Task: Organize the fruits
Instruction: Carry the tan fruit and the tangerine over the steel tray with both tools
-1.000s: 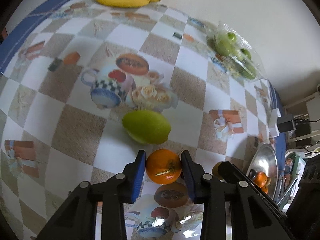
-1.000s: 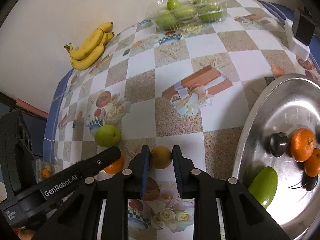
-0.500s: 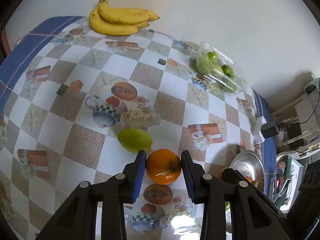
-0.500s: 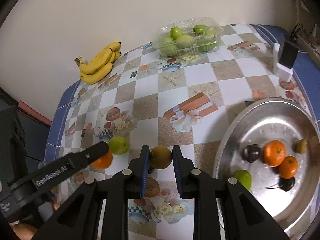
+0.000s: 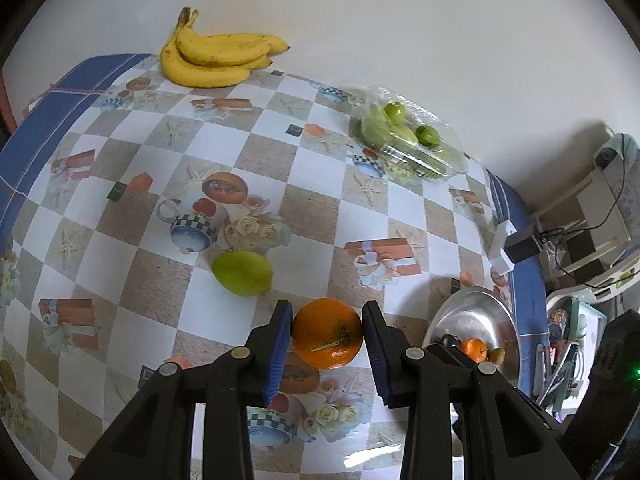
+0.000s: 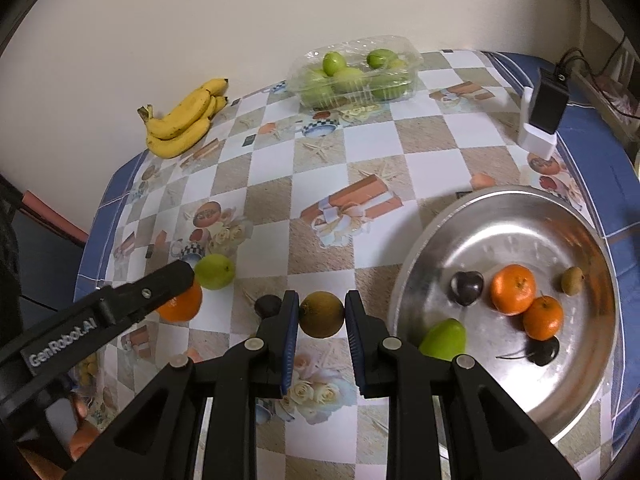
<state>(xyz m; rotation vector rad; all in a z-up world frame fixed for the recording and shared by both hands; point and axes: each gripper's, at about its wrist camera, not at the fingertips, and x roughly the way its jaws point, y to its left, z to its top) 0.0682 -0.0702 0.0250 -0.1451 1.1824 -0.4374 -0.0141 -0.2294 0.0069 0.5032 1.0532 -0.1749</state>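
My left gripper is shut on an orange and holds it above the checked tablecloth; it also shows in the right wrist view. My right gripper is shut on a brownish-yellow round fruit, held above the table left of the silver tray. The tray holds two oranges, a green fruit, dark plums and a small brown fruit. A green fruit lies on the cloth beyond the left gripper. A dark fruit lies by the right gripper's left finger.
A bunch of bananas lies at the far edge by the wall. A clear plastic box of green fruits stands at the back. A black and white charger block sits at the right edge of the table.
Both grippers have risen from the table with their fruits held. The views have widened, and the tray and far wall show more fully.
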